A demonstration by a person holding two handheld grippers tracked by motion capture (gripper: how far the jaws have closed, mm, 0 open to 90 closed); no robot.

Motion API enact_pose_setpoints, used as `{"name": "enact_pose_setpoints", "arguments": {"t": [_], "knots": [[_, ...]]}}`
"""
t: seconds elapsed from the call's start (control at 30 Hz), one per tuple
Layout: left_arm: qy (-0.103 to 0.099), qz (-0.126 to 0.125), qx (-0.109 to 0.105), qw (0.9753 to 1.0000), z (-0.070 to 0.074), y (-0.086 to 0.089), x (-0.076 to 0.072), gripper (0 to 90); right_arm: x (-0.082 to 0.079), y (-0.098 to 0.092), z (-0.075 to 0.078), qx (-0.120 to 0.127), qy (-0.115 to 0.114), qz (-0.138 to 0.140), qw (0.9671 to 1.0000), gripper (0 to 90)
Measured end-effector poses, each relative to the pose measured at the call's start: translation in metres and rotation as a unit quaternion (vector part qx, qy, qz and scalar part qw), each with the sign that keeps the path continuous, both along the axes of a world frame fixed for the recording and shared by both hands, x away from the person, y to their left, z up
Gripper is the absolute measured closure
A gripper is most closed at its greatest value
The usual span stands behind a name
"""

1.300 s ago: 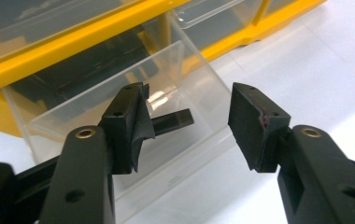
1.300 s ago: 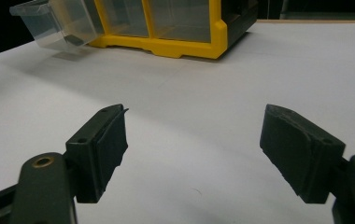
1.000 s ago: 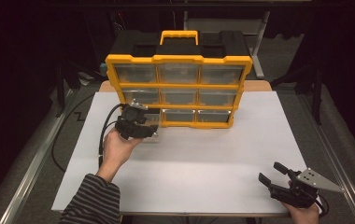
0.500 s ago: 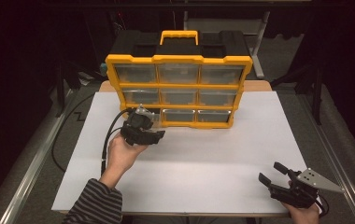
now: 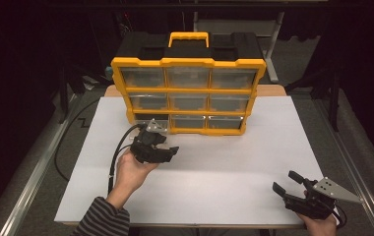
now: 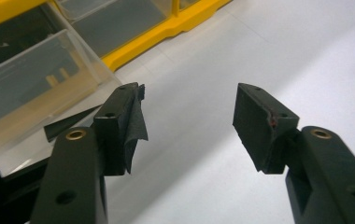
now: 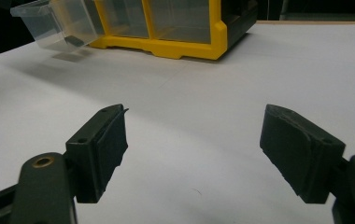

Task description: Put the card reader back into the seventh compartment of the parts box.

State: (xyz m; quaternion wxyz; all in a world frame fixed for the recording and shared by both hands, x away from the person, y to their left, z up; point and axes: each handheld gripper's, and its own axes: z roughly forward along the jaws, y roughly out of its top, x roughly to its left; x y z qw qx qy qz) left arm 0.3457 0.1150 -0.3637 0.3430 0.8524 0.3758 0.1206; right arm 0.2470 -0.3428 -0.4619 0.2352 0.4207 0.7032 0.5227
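A yellow organizer (image 5: 189,90) with a black top handle and clear drawers stands upright at the back of the white table. Its bottom-left drawer (image 5: 151,122) is pulled partly out. My left gripper (image 5: 169,146) is held just in front of that drawer, apart from it, open and holding nothing. In the left gripper view the clear drawer (image 6: 35,88) lies left of the open left gripper (image 6: 189,100). My right gripper (image 5: 284,181) rests open near the front right edge. The right gripper view has the right gripper (image 7: 196,121) open over bare table, with the organizer (image 7: 185,28) and the drawer (image 7: 59,25) far ahead.
The white tabletop (image 5: 234,162) stretches between the two grippers. A black cable (image 5: 118,152) trails from the left gripper off the table's left side. Metal rails (image 5: 32,177) run along both sides of the table.
My left gripper has drawn back from the bottom-left drawer toward the near side of the table. The right gripper has stayed in place.
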Motion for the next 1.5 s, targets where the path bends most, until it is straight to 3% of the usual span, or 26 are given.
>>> {"name": "enact_pose_setpoints", "arguments": {"t": [0.33,0.97,1.5], "knots": [[-0.005,-0.008,-0.004,0.9999,-0.013,0.0,-0.016,41.7,0.0,0.0,0.0,0.0,0.001,0.0,1.0,23.6],[-0.016,-0.006,-0.026,0.9995,-0.035,0.017,-0.039,38.3,0.0,0.0,0.0,-0.002,0.002,0.0,1.0,23.6],[-0.032,0.021,-0.052,0.9979,-0.051,0.041,-0.048,35.7,0.0,0.0,0.0,-0.003,0.001,-0.002,1.0,23.6]]}}
